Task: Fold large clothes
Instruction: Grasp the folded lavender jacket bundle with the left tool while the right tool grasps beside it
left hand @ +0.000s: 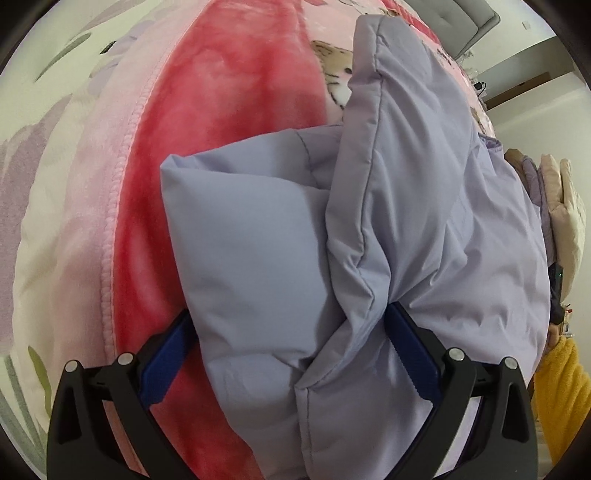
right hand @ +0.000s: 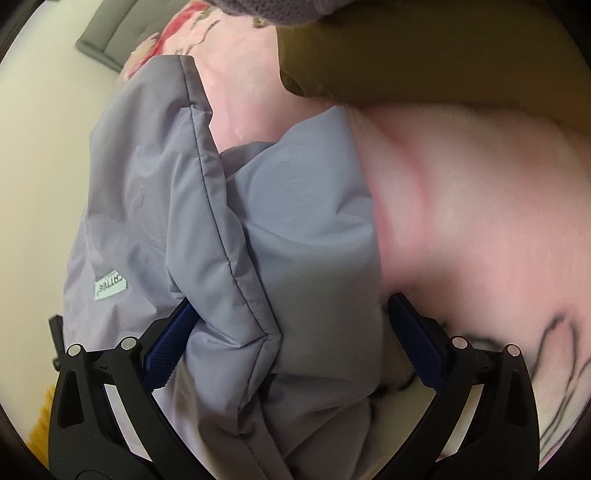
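Plush pink blanket [left hand: 221, 129] under puffy lilac jacket [left hand: 424, 221] (quilted, matte)

A bedroom in a home; the work surface is a bed [left hand: 59, 206] spread with a plush pink-and-red blanket [left hand: 221, 122] printed with a cartoon animal, over a pale sheet with a lavender floral print; a grey tufted headboard [left hand: 469, 26] stands at the far end against plain off-white walls [left hand: 532, 59]; padded clothes [left hand: 557, 199] lie heaped beside the bed; a dark wooden door frame shows beyond.
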Motion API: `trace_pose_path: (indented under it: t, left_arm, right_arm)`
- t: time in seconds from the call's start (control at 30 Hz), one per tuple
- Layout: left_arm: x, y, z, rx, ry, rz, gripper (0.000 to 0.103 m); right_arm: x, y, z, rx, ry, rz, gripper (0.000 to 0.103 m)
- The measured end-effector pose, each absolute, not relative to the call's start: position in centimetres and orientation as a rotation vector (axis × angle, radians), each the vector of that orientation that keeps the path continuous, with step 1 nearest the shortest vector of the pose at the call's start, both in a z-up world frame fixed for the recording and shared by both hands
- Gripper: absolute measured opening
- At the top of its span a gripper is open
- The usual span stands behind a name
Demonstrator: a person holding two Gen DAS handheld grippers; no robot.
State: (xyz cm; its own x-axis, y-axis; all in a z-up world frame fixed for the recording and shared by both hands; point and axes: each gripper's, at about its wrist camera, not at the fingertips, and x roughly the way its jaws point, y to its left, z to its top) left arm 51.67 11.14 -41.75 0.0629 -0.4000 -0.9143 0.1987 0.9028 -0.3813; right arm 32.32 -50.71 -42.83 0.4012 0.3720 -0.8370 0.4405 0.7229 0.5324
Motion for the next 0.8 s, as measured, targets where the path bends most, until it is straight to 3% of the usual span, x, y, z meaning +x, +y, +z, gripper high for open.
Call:
trace_pose_path:
  t: [0.13, 0.27, 0.6, 0.8]
  left_arm:
    - [51.5, 10.2, -42.1, -0.213, 1.522, -0.521, 0.099]
    - [51.1, 9.9, -41.5, -0.207, 1.523, -0.629, 0.098]
    - [53.8, 8.9, -43.9, -0.268, 1.636, -0.580, 0.099]
    - [53.5, 9.6, -44.1, -0.348, 1.596, -0.561, 0.099]
  right_arm:
    - [33.6, -49.5, -42.5, 0.869, 1.245, 0.104, 0.096]
    - [34.5, -47.2, -41.0, 0.705, 1.282, 0.203, 0.096]
    - [37.8, -46.6, -44.0, 0.702, 1.488, 0.138, 0.096]
    - [38.4, -47.4, -44.2, 0.755, 1.537, 0.179, 0.096]
